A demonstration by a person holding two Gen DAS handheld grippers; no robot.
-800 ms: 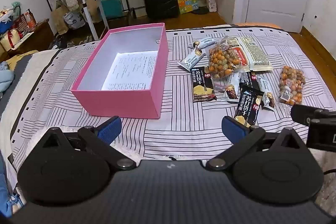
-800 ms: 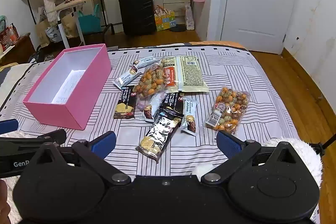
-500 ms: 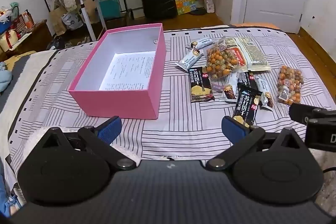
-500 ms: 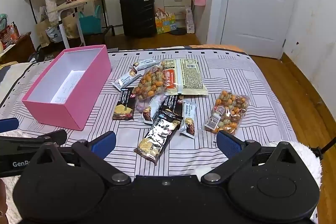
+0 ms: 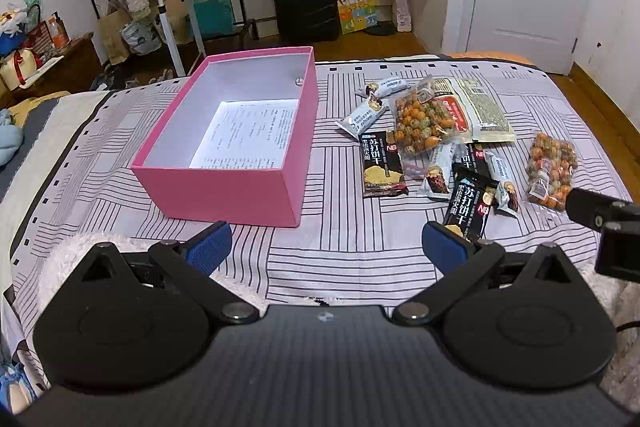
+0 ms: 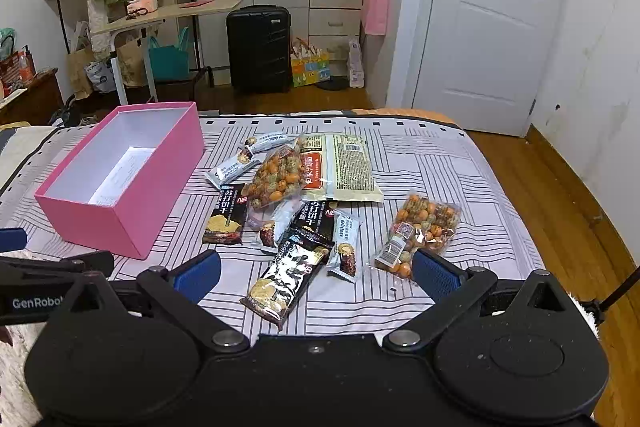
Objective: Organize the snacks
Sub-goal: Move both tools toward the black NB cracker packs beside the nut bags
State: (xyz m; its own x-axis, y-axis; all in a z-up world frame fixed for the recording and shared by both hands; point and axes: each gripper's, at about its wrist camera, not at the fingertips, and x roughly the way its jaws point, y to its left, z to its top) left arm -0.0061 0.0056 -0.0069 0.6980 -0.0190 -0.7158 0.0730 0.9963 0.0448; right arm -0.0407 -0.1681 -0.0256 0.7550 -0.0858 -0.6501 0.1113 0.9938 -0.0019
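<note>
black cracker packs (image 6: 285, 282) read "苏打饼干" and "nb"; i see "genrobot" on my left gripper (image 5: 326, 241); both grippers spread, empty.

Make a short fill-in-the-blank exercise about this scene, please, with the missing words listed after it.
1. The open box on the bed is ____ in colour.
2. Inside the box lies only a printed sheet of ____.
3. The snack packets lie on the bedcover, ____ the box.
4. The jaws of the left gripper and the right gripper are both ____.

Missing words: pink; paper; outside; open
</note>
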